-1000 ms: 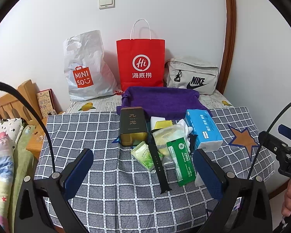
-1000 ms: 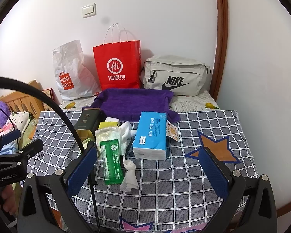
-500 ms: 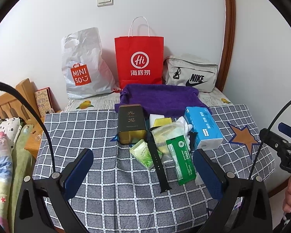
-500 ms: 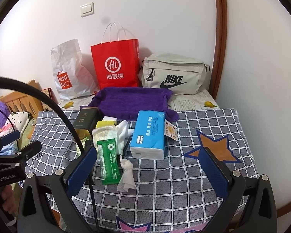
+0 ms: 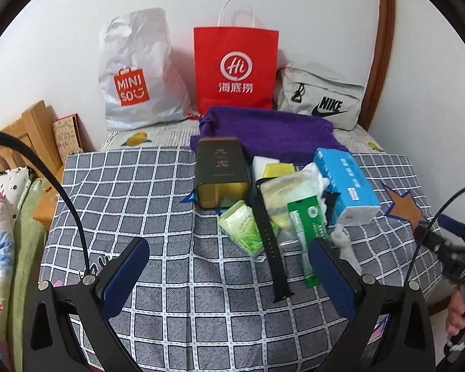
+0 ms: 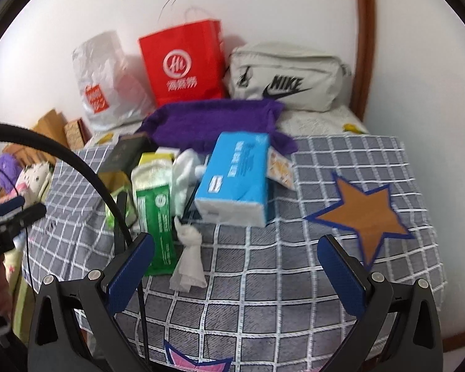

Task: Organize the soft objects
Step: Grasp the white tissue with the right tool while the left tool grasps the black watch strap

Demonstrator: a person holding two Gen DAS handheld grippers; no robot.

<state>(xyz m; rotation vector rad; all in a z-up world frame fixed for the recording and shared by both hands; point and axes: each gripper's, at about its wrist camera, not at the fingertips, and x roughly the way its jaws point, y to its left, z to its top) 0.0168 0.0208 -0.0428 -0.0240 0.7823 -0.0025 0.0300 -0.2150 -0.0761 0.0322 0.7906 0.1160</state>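
A pile of items lies mid-table on the grey checked cloth [image 5: 133, 192]: a blue tissue pack [image 5: 344, 183] [image 6: 235, 176], a purple towel [image 5: 272, 130] [image 6: 214, 121], a green packet [image 5: 310, 226] [image 6: 158, 223], a light green wipes pack [image 5: 241, 226], a white crumpled tissue [image 6: 189, 260], a black watch strap [image 5: 271, 241] and a dark tin [image 5: 221, 170]. My left gripper [image 5: 229, 276] is open and empty, just before the strap. My right gripper [image 6: 235, 269] is open and empty, in front of the tissue pack.
At the back wall stand a white MINISO bag [image 5: 136, 71], a red paper bag [image 5: 235, 65] and a grey Nike bag [image 5: 319, 99]. A wooden bed frame [image 5: 31, 133] and bedding are on the left. A wooden door frame [image 5: 378, 46] is on the right.
Both grippers have moved forward toward the pile, so the items look larger. The right wrist view has tilted and blurred. Both stay open.
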